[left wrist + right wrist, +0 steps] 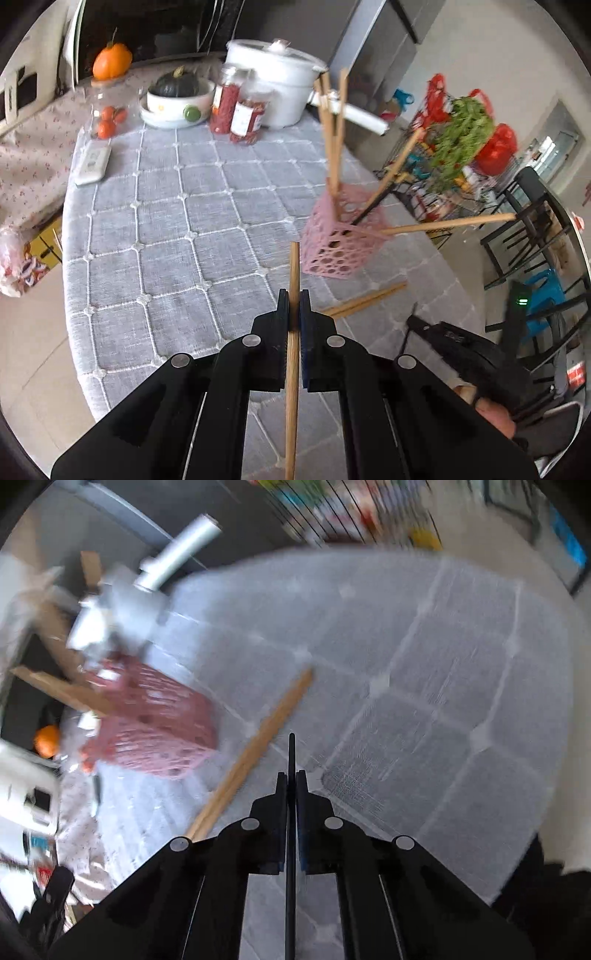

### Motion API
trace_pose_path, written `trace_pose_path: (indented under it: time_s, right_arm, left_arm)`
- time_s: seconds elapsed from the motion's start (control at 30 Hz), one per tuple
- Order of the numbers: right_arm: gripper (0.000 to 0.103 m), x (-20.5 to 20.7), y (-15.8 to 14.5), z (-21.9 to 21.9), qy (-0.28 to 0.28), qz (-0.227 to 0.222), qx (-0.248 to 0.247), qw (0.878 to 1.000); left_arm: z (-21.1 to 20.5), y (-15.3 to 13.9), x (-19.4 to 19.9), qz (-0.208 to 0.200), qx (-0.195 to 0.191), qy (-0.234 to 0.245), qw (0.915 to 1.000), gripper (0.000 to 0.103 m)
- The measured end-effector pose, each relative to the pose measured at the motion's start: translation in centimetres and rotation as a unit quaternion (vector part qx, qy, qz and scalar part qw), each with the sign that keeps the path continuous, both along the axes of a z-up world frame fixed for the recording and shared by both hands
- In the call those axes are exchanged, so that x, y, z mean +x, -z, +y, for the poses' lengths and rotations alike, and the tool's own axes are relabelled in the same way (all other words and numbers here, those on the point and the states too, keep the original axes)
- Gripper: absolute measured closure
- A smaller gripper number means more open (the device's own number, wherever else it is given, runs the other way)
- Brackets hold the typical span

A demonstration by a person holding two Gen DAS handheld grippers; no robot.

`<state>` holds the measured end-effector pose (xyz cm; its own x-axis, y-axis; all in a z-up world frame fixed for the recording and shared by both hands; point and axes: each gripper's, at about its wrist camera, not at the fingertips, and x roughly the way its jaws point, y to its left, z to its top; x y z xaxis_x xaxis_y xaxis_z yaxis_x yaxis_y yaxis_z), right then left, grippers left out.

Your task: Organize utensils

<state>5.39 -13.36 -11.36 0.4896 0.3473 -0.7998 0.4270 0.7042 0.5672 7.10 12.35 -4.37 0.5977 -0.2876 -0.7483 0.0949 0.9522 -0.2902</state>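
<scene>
A pink perforated utensil basket [338, 243] stands on the grey quilted tablecloth [166, 229] with several wooden chopsticks [334, 136] leaning in it. My left gripper [294, 301] is shut on a wooden chopstick [293, 266], held above the cloth just left of the basket. Two loose wooden chopsticks [364, 300] lie on the cloth below the basket. My right gripper [291, 781] is shut on a thin black chopstick [291, 753] over the cloth [424, 701]; the basket [155, 720] and the loose chopsticks [255, 746] are to its left, blurred.
At the table's back stand a white pot [277, 81], two red-filled jars [236, 107], a bowl with a dark squash [177, 96], tomatoes [107, 122] and a white remote [92, 162]. A wire rack with groceries [458, 147] and black chairs [528, 229] stand right of the table.
</scene>
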Motion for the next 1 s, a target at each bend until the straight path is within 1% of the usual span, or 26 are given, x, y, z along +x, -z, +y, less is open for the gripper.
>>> trace_pose_path:
  time_s: [0.07, 0.13, 0.27, 0.37, 0.47, 0.53, 0.63, 0.73, 0.8, 0.83, 0.9, 1.0]
  right_arm:
    - [0.098, -1.6, -2.7, -0.2, -0.013, -0.047, -0.014, 0.999]
    - [0.098, -3.3, -5.5, -0.3, -0.029, -0.091, -0.031, 0.995]
    - [0.098, -7.0, -9.9, -1.0, -0.059, -0.156, -0.054, 0.984]
    - [0.098, -8.8, -12.1, -1.9, -0.074, -0.180, -0.059, 0.979]
    - [0.098, -9.3, -13.7, -2.3, -0.082, -0.191, -0.061, 0.976]
    - [0.098, -9.2, -14.8, -2.7, -0.085, -0.197, -0.059, 0.975]
    - [0.098, -8.1, -16.8, -3.6, -0.085, -0.208, -0.039, 0.974]
    - [0.098, -6.6, -19.3, -4.6, -0.079, -0.223, -0.017, 0.972]
    - [0.098, -5.3, -21.2, -5.4, -0.071, -0.241, -0.008, 0.968]
    - [0.098, -4.8, -21.9, -5.6, -0.069, -0.247, -0.005, 0.967]
    - [0.098, -3.4, -23.4, -5.9, -0.064, -0.261, -0.002, 0.963]
    - [0.098, -1.3, -24.9, -6.3, -0.053, -0.278, -0.011, 0.959]
  left_arm:
    - [-0.2, -0.8, -1.2, -0.016, 0.002, 0.003, 0.9999, 0.099]
    - [-0.3, -1.5, -2.2, -0.030, 0.000, 0.001, 0.9996, 0.099]
    - [-0.9, -2.7, -4.5, -0.052, -0.010, -0.005, 0.9986, 0.099]
    - [-1.6, -4.0, -5.8, -0.072, -0.009, -0.002, 0.9974, 0.099]
    - [-2.3, -5.1, -6.3, -0.085, 0.003, 0.000, 0.9964, 0.099]
    - [-2.6, -6.1, -6.2, -0.092, 0.010, 0.001, 0.9957, 0.099]
    - [-2.9, -8.4, -4.9, -0.108, 0.018, -0.004, 0.9940, 0.099]
    - [-3.4, -11.8, -3.0, -0.136, 0.020, -0.009, 0.9905, 0.099]
    - [-3.7, -13.4, -1.9, -0.152, 0.019, -0.012, 0.9882, 0.099]
    - [-4.1, -14.6, -1.0, -0.163, 0.018, -0.014, 0.9864, 0.099]
    - [-4.6, -16.1, 0.3, -0.176, 0.014, -0.016, 0.9842, 0.099]
    - [-5.4, -17.6, 2.7, -0.192, 0.010, -0.022, 0.9811, 0.099]
